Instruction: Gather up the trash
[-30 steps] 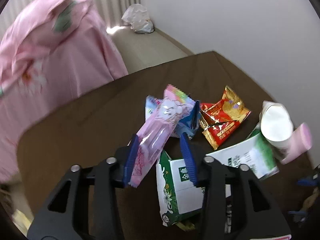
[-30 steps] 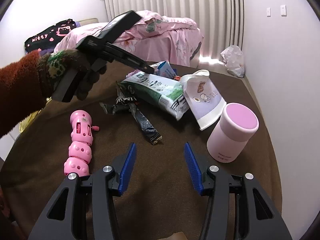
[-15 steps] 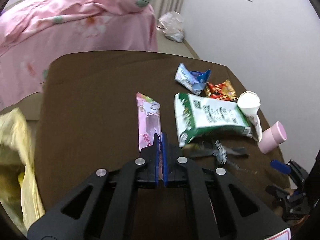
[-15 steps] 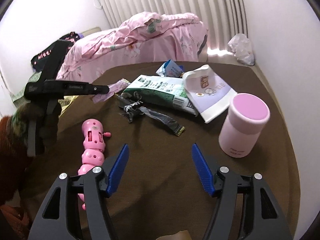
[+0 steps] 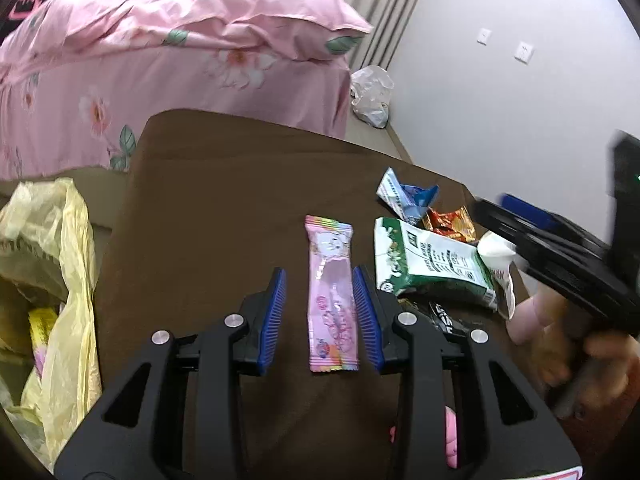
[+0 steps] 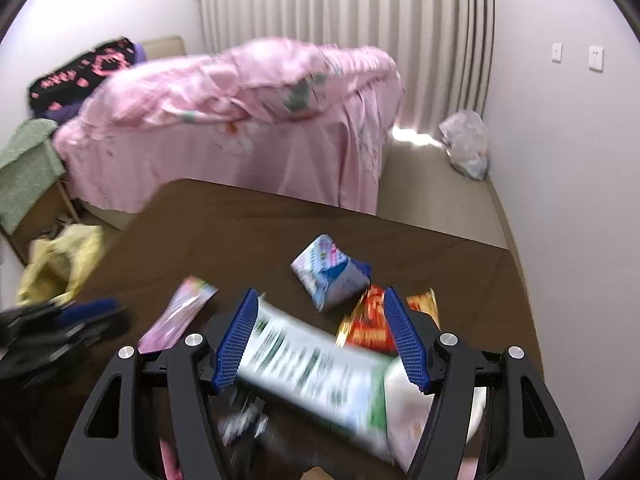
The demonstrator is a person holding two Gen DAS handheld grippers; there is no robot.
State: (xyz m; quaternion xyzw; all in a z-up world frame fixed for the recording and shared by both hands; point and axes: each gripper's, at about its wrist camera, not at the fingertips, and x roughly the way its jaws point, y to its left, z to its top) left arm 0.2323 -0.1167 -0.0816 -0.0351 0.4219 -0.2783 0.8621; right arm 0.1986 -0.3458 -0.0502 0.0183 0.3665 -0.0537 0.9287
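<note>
Left gripper: jaws spread apart, holding nothing; the blue ribbed pads stand on either side of the pink wrapper without touching it.
Long pink plastic snack wrapper: lies flat on the desk, lengthwise between the left gripper's fingers; in the right wrist view it shows at the left, blurred.
Right gripper: jaws wide apart, empty, above the carton; in the left wrist view it comes in from the right as a dark blurred shape.
Green and white flattened drink carton: on the desk just right of the pink wrapper; in the right wrist view it lies under and between the right gripper's fingers, motion-blurred.
Crumpled blue and white packet: beyond the carton, near the far side of the desk; also.
Red and gold foil wrapper: just beside the blue packet, touching the carton's far end; also.
White paper cup: at the carton's right end, partly hidden by the right gripper.
Black crumpled wrapper: near the carton's near edge, beside the left gripper's right finger.
Brown desk: carries all the trash.
Yellow plastic bag: on the floor, left of the desk, mouth open.
Bed with pink floral cover: behind the desk.
</note>
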